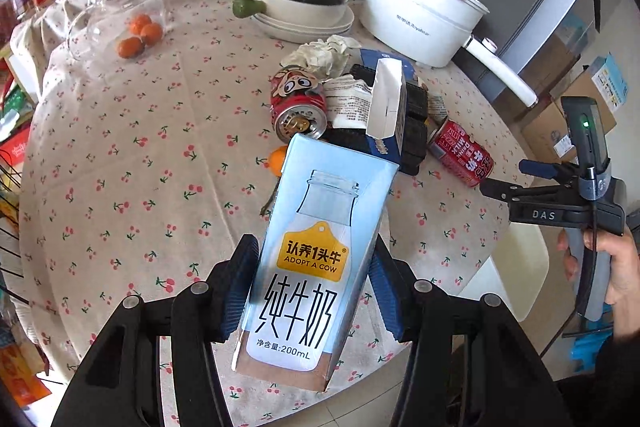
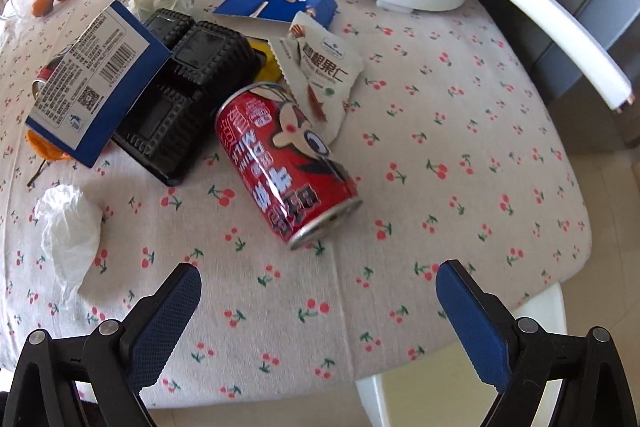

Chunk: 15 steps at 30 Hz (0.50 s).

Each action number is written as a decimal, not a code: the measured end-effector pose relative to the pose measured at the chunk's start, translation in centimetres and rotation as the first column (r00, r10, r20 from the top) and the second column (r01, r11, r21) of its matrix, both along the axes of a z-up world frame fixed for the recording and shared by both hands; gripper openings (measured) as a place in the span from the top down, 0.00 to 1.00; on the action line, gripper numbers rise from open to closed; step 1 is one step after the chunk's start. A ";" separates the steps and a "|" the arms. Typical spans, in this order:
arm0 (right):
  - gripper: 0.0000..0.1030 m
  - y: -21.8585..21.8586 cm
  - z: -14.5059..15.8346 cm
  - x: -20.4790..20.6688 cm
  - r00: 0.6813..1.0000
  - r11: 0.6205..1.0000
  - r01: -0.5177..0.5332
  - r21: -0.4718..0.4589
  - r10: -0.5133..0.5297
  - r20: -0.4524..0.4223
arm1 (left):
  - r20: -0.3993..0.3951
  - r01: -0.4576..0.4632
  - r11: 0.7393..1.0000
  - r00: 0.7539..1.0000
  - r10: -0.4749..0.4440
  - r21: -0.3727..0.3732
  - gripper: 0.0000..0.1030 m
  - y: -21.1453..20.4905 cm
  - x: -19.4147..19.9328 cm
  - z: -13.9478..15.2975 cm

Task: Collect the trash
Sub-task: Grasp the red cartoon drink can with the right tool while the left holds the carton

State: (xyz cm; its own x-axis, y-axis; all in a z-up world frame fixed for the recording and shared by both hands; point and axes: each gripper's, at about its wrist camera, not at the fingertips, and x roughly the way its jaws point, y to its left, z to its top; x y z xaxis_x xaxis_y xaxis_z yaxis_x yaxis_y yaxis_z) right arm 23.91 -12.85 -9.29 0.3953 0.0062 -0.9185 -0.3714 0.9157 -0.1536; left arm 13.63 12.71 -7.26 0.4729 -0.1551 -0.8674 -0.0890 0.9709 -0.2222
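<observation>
Gripping a milk carton (image 1: 308, 267) between its blue pads, the left gripper (image 1: 312, 291) tilts down over the cherry-print table (image 1: 120, 187). The right gripper (image 2: 318, 291), spread wide and empty, points down at a red can (image 2: 286, 163) lying beside a black tray (image 2: 188, 87).

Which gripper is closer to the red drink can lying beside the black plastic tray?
Right. The right gripper hangs open just short of the red drink can; the left gripper holds a light-blue milk carton farther back.

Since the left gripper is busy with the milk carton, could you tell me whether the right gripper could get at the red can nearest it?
Probably yes: the right gripper is open and empty, with only bare tablecloth before the red can.
</observation>
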 end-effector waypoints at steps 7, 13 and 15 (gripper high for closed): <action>0.22 1.7 -2.3 3.1 0.999 0.999 -0.020 -0.036 0.019 -0.028 | 0.012 -0.020 1.000 1.000 0.020 -0.024 0.44 1.3 -0.3 0.7; 0.37 2.0 -2.7 3.2 0.999 1.000 0.007 -0.022 -0.008 -0.031 | 0.017 -0.021 0.999 1.000 0.021 -0.036 0.44 1.4 -0.4 0.8; 0.39 2.1 -2.4 2.7 1.000 1.000 0.001 -0.021 -0.002 -0.028 | 0.017 -0.015 0.999 1.000 0.015 -0.034 0.44 1.2 -0.5 0.9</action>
State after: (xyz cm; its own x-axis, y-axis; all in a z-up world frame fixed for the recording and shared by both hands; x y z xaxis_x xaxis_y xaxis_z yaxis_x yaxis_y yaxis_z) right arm 26.58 -10.78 -11.72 0.3696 -0.0132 -0.9291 -0.3746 0.9129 -0.1620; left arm 13.15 13.91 -6.40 0.4900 -0.1771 -0.8535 -0.0995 0.9614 -0.2566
